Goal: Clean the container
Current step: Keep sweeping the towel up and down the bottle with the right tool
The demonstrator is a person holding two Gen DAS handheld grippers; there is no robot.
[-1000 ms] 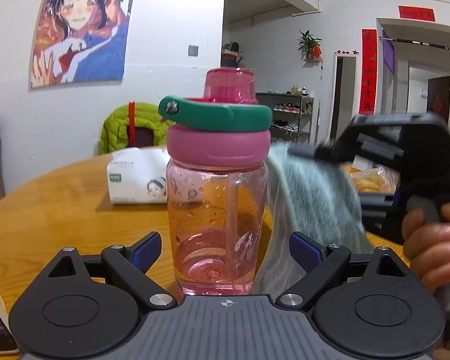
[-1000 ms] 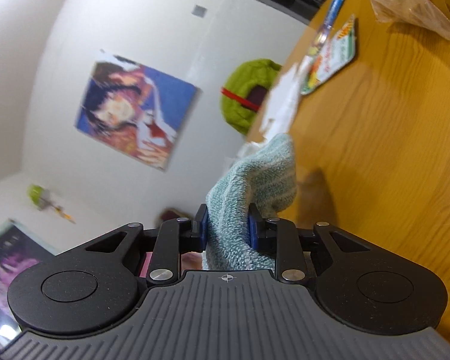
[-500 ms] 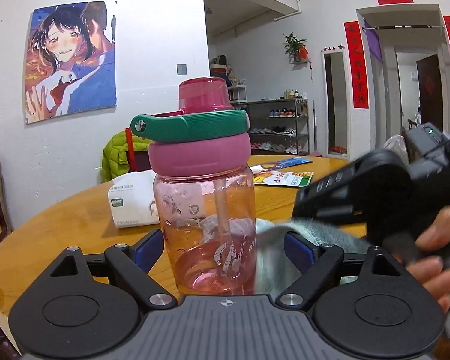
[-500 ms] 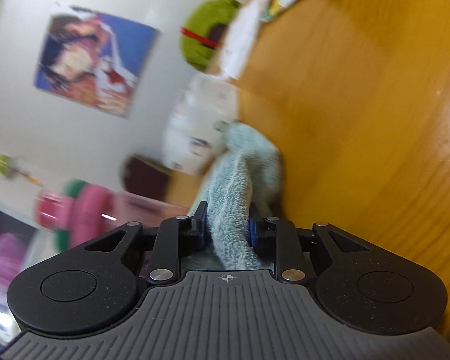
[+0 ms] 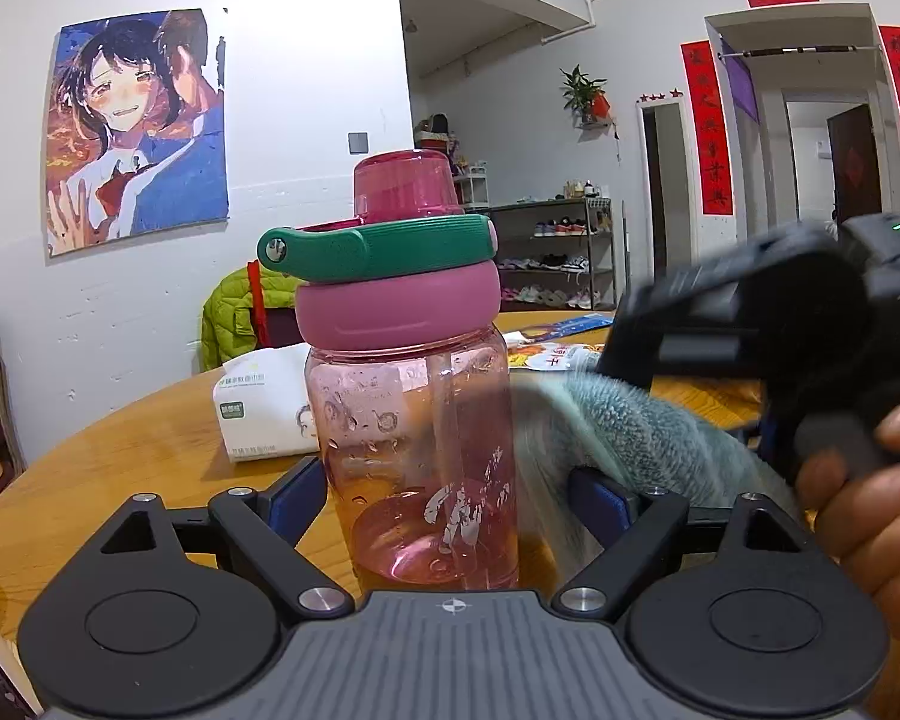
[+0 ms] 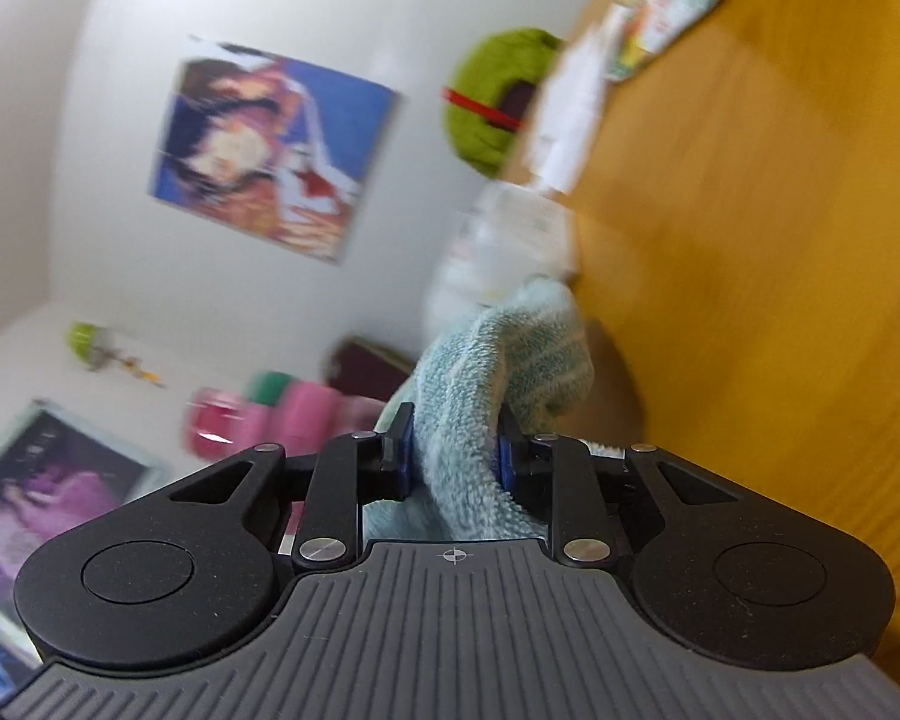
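Pink bottle (image 5: 411, 420) upright on the wooden table (image 5: 120, 450), between the left gripper's (image 5: 444, 495) parted pads (contact unclear), right gripper (image 6: 455, 459) clamped on a teal cloth (image 6: 498, 372) beside the bottle.

My pink bottle (image 5: 414, 438) stands upright on the tabletop (image 5: 120, 450), lid shut, teal cloth (image 5: 642, 426) against its side.

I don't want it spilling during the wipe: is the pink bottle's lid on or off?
On. The pink bottle stands upright on the table, its pink lid seated on the neck, the spout cap down.
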